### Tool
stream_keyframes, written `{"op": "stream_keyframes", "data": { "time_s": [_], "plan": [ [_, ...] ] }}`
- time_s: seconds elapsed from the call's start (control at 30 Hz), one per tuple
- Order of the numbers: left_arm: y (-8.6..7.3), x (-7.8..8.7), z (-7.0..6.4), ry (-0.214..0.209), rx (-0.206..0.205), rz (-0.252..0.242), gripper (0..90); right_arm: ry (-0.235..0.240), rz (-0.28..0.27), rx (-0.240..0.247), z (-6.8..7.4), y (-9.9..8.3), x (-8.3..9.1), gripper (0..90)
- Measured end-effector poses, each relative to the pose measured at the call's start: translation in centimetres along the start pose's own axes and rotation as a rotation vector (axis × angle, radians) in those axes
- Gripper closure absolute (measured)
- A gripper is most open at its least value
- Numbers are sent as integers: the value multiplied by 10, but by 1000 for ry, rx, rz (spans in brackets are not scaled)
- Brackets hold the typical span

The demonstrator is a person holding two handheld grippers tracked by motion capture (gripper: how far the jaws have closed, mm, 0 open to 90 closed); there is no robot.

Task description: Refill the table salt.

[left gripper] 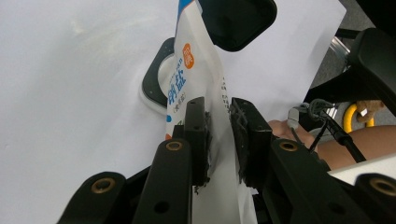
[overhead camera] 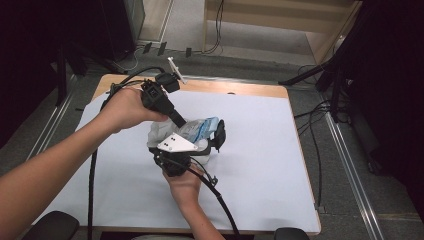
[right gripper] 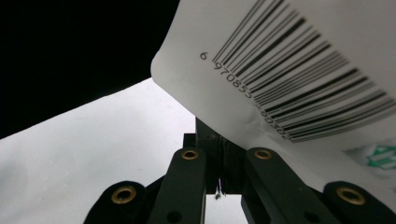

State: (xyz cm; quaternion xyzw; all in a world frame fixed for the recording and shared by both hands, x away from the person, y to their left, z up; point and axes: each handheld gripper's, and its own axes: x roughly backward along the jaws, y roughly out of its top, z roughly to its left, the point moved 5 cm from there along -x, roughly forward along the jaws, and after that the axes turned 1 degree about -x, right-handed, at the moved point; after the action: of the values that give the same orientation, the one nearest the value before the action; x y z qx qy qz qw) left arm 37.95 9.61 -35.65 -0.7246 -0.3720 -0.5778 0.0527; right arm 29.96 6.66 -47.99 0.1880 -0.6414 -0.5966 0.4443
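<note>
Between both grippers, a white, blue-printed pouch hangs crumpled.

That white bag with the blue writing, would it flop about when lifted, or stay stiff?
Probably floppy: the bag curves and creases between the two claws rather than lying flat. It looks like thin, glossy plastic film, so it may slip unless pinched firmly; the left claw has it between its jaws. Whatever is inside would likely shift and sag when raised.

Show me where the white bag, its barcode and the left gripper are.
white bag [left gripper: 198, 60]: left gripper view, printed front.
barcode [right gripper: 299, 70]: right gripper view, middle bars.
left gripper [left gripper: 219, 135]: left gripper view, between its fingertips.
</note>
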Motion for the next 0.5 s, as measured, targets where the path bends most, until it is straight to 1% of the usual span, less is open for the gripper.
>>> {"op": "stream_keyframes", "data": {
  "time_s": [0.17, 0.2, 0.37, 0.5],
  "plan": [
    [0, 0, -1, 2, 3, -2, 796, 1, 0, 1, 0, 0, 0, 900],
    [0, 0, -1, 6, 0, 0, 814, 2, -1, 0, 0, -1, 0, 900],
    [0, -1, -3, 23, -13, 19, 842, 2, 2, 3, 1, -2, 0, 900],
    [1, 0, -3, 25, -10, 11, 848, 2, 0, 2, 1, -2, 0, 900]
  ]
}}
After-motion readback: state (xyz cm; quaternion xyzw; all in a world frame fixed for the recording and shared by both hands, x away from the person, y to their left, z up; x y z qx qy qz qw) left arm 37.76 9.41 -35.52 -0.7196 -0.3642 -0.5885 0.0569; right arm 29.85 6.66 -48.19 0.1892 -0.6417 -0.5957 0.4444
